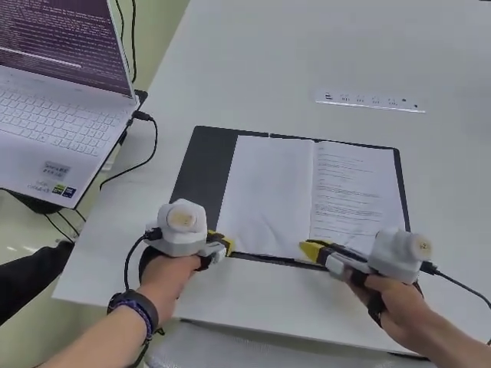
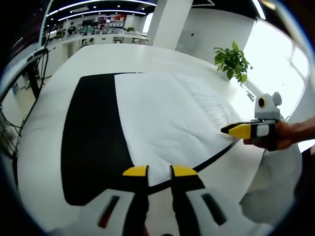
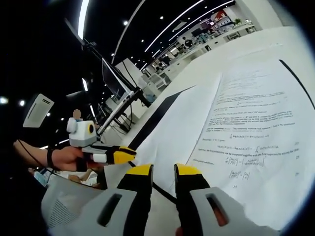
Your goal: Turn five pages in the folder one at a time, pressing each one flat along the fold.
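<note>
Left gripper [image 1: 221, 245] sits at the near edge of the open black folder [image 1: 201, 165] on the white counter [image 1: 268, 61]; right gripper [image 1: 309, 249] is at the fold's bottom end.
Left gripper view: fingers [image 2: 135, 171] slightly parted, empty, at blank white page [image 2: 162, 113].
Right gripper view: fingers [image 3: 141, 170] slightly parted, empty, beside printed page [image 3: 256, 128].

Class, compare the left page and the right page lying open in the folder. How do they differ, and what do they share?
The left page is blank white; the right page carries printed text. Beside the left page a broad strip of the black folder shows; beside the right page only a thin black edge. Both are white sheets lying open, meeting at the fold.
</note>
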The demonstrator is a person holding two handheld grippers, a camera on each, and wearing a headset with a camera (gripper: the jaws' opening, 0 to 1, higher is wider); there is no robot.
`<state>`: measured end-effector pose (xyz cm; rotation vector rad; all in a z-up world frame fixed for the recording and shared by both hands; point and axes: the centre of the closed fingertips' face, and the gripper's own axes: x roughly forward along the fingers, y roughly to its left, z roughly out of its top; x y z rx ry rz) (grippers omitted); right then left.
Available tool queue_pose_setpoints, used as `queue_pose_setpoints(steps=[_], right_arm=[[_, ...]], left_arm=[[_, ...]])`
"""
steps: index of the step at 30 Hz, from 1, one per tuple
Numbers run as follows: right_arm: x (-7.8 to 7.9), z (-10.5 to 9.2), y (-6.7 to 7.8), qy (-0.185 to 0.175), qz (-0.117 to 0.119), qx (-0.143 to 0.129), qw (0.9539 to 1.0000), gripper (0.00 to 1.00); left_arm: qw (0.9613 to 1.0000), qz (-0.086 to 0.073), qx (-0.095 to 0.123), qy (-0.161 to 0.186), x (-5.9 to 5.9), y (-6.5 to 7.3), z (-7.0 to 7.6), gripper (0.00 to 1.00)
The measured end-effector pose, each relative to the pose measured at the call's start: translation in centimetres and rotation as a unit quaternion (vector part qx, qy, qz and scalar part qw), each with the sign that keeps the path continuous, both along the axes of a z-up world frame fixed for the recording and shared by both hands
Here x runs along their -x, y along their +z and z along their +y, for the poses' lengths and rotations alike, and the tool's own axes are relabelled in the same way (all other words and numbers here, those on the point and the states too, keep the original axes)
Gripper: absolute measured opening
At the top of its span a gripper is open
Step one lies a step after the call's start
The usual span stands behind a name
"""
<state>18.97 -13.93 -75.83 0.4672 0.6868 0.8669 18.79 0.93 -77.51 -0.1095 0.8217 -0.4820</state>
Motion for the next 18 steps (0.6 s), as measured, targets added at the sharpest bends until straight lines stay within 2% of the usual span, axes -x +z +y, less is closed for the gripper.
queue_pose_setpoints(steps=[6, 8, 10, 13, 14, 15, 18], right_arm=[[0.2, -1.7, 1.6, 0.021, -0.028, 0.022, 0.9991, 0.27], [0.0, -2.6, 2.2, 0.016, -0.033, 0.030, 0.9989, 0.33], [-0.3, -3.5, 3.1, 0.008, -0.047, 0.030, 0.9984, 0.35], [-0.7, -4.6, 4.4, 0.007, -0.065, 0.034, 0.9973, 0.37], [-0.7, -4.8, 4.6, 0.007, -0.067, 0.034, 0.9971, 0.38], [-0.9, -5.1, 5.1, 0.003, -0.069, 0.029, 0.9972, 0.38], [-1.3, -5.6, 6.9, -0.014, -0.076, 0.005, 0.9970, 0.41]], left_arm=[[0.9994, -0.031, 0.000, -0.016, -0.3, 2.3, 0.0, 0.24], [0.9991, -0.040, 0.001, -0.016, -0.5, 3.2, 0.2, 0.26], [0.9983, -0.054, 0.011, -0.018, -0.9, 4.3, 0.2, 0.29], [0.9970, -0.072, 0.005, -0.030, -1.3, 6.0, 0.6, 0.32], [0.9967, -0.074, 0.005, -0.032, -1.4, 6.2, 0.6, 0.33], [0.9960, -0.081, 0.003, -0.037, -1.5, 6.8, 0.6, 0.35], [0.9949, -0.088, -0.003, -0.048, -1.6, 7.9, 0.8, 0.41]])
